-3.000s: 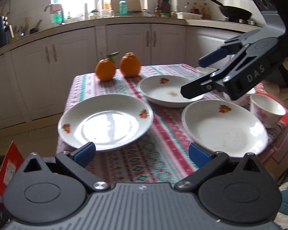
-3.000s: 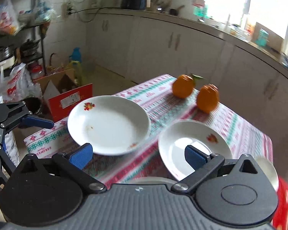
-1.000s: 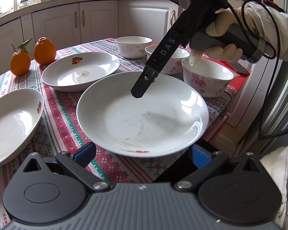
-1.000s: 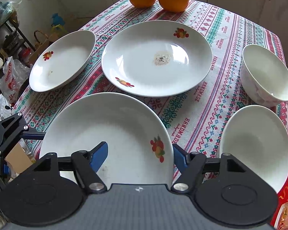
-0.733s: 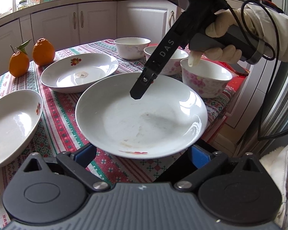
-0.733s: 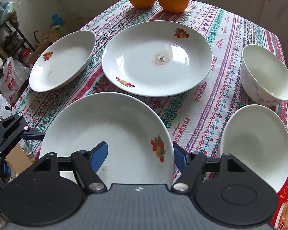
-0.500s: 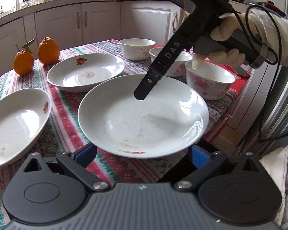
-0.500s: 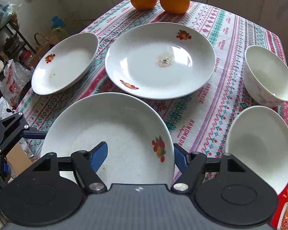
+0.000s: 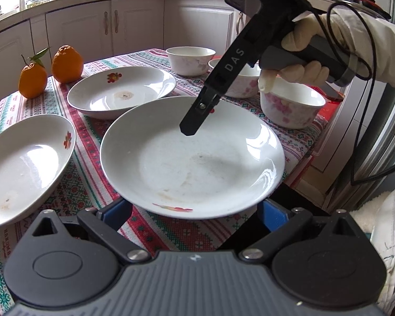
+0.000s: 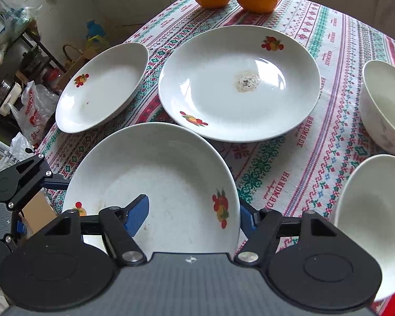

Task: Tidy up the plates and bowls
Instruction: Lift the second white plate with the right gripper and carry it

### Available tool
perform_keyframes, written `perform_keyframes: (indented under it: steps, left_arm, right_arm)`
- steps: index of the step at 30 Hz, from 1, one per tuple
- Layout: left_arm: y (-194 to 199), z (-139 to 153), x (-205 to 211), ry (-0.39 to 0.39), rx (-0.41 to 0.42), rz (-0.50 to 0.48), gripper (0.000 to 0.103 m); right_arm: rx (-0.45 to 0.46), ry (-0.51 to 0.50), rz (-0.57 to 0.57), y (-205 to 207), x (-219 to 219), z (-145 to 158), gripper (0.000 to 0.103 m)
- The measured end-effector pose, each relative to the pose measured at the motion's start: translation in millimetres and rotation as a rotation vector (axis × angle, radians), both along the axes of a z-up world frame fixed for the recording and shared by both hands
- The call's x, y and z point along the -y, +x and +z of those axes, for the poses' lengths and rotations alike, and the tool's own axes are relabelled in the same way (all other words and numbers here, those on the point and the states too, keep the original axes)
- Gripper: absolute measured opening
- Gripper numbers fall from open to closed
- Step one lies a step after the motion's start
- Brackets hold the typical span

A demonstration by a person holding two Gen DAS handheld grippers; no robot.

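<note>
Left wrist view: near plate, white with a fruit motif, tilted above the patterned tablecloth at the table's near edge. Right gripper, held by a gloved hand, has one finger lying inside the plate and the other beyond its rim; its jaws have just been closing with the rim between them. Left gripper: jaws spread wide, the plate's near rim between them, contact not discernible. Second plate and third plate rest on the cloth, as do three bowls. Two oranges at the far corner.
</note>
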State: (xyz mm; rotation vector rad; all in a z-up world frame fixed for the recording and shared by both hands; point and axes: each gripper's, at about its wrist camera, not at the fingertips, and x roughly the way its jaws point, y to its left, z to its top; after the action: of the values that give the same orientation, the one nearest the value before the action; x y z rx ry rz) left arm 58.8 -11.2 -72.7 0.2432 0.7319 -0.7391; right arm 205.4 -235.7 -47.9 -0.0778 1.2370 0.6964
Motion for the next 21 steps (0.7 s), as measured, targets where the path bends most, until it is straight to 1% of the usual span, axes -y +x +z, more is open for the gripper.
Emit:
perform_keyframes:
  steps: [13,21]
  left_arm:
    - [4.2,-1.2,-0.6,0.002,-0.014,-0.016,0.1]
    - [3.6,1.0,-2.1,-0.001,-0.002,-0.013,0.099]
  right_arm:
    - [-0.026,0.05,-0.009,5.7,3.8,-1.5,0.076]
    - [-0.014,0.047,-0.016,3.5,4.9,1.1,0.076]
